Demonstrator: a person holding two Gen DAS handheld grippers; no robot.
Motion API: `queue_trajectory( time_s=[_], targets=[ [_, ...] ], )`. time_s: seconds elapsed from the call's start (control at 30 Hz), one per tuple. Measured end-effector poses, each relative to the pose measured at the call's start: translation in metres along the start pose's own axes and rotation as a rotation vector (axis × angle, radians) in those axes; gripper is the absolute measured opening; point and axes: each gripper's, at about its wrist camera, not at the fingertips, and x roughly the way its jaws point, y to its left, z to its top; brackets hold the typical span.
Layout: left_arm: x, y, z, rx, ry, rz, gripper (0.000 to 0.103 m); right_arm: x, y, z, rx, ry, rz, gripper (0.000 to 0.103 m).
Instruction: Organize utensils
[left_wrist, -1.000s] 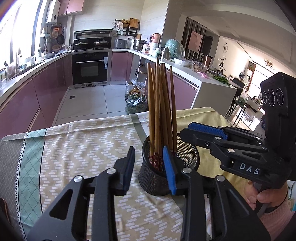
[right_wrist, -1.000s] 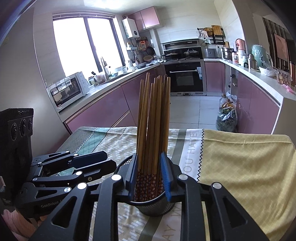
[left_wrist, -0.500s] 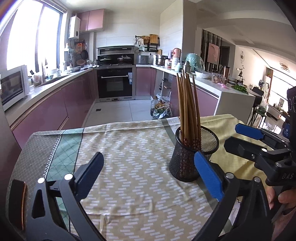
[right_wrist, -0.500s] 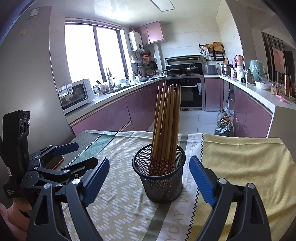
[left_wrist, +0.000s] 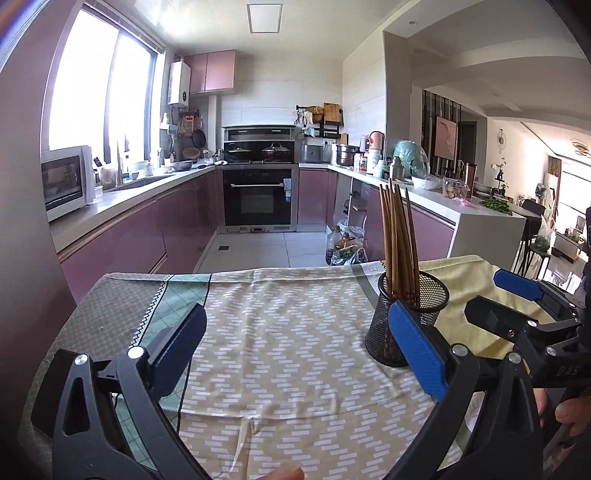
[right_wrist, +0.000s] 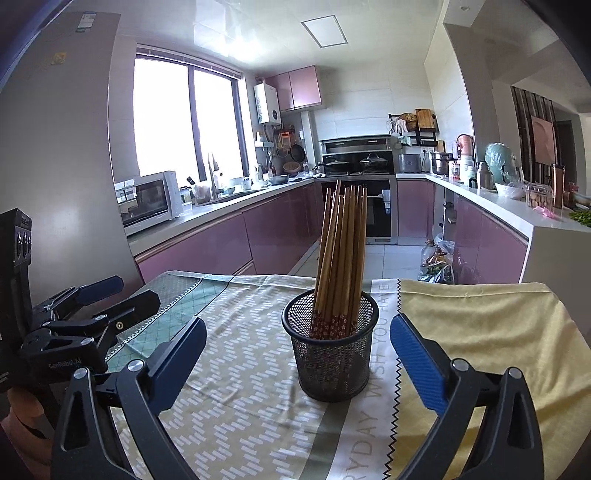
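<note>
Behind the table (right_wrist: 480, 325) a kitchen with purple cabinets runs far back, and a wide strip of tiled floor stays free between the two counters. On the table lies a patterned cloth (left_wrist: 288, 332): its far edge hangs over the far side, and on the left a green and grey part reaches to the left edge. Near the middle the cloth is bare, so there is open room to the left of the black mesh cup (right_wrist: 331, 354).

This cup stands upright on the cloth, and inside it a bundle of wooden chopsticks (right_wrist: 341, 254) stands on end, leaning a little together. Their decorated lower ends show through the mesh, but the bottom of the cup I cannot make out.

Both tongs are spread wide and grip nothing. For the right gripper (right_wrist: 297, 356), the jaws have just been opening further; the cup stands between them, and the pads do not touch it. For the left gripper (left_wrist: 295, 347), only bare cloth is between the jaws, and its right pad covers part of the cup in the left wrist view. Each gripper's body is cut off at the lower border.
</note>
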Motion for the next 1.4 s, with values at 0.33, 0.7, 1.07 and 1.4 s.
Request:
queue_trajectory(
  time_s=[0.33,0.7,1.07,1.4],
  targets=[
    [-0.025,0.006,-0.002,-0.006,-0.072,0.037,0.097,-0.007,0.008,-0.005,-0.015,-0.015,-0.005,0.096],
    [-0.040,0.004,-0.001,0.009,-0.126,0.069,0.097,-0.009,0.014,-0.005,-0.031,-0.041,-0.011,0.096],
    [-0.044,0.004,-0.003,0.011,-0.136,0.080,0.097,-0.015,0.016,-0.008,-0.035,-0.065,-0.017,0.096],
    [-0.044,0.004,-0.003,0.008,-0.134,0.076,0.097,-0.019,0.014,-0.009,-0.036,-0.082,-0.025,0.096]
  ],
)
